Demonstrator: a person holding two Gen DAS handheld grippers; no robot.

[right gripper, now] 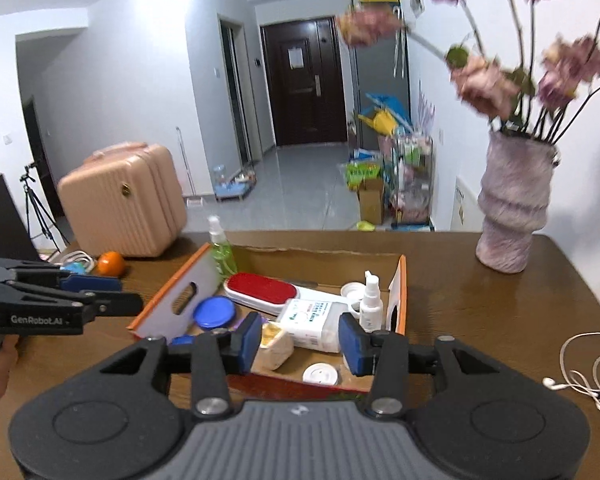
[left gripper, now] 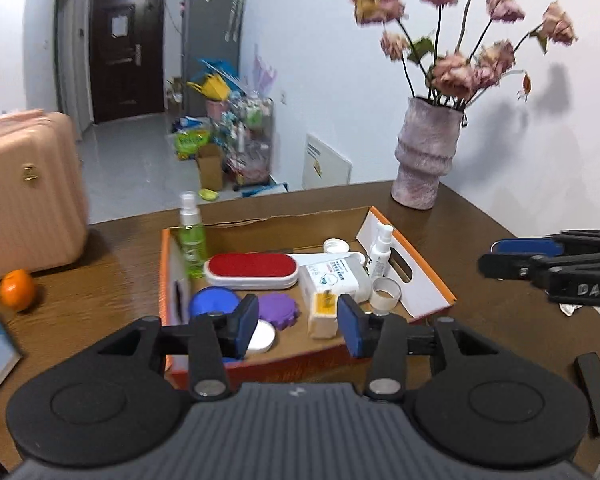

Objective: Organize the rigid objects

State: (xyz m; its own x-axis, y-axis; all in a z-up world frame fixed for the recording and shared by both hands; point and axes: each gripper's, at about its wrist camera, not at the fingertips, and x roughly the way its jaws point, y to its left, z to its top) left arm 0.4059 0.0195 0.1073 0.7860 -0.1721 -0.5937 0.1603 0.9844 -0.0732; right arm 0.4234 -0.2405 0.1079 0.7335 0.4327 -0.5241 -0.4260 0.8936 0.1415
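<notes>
An open cardboard box with orange edges [left gripper: 428, 276] [right gripper: 400, 280] sits on the brown table. It holds a red lint brush [left gripper: 251, 269] [right gripper: 260, 290], a green spray bottle [left gripper: 191, 240] [right gripper: 222, 252], a white spray bottle [left gripper: 381, 250] [right gripper: 370, 302], a blue lid [left gripper: 214, 300] [right gripper: 214, 312], a purple disc [left gripper: 278, 308], a white pack [left gripper: 332, 278] [right gripper: 310, 320] and a small glass [left gripper: 386, 294]. My left gripper [left gripper: 298, 330] is open and empty above the box's near edge. My right gripper [right gripper: 300, 344] is open and empty over the near side too.
A grey-pink vase with dried flowers [left gripper: 426, 152] [right gripper: 514, 204] stands at the table's back right. An orange [left gripper: 17, 290] [right gripper: 111, 263] and a pink suitcase [left gripper: 28, 192] [right gripper: 124, 200] are at the left. White earphone cable [right gripper: 584, 368] lies at the right.
</notes>
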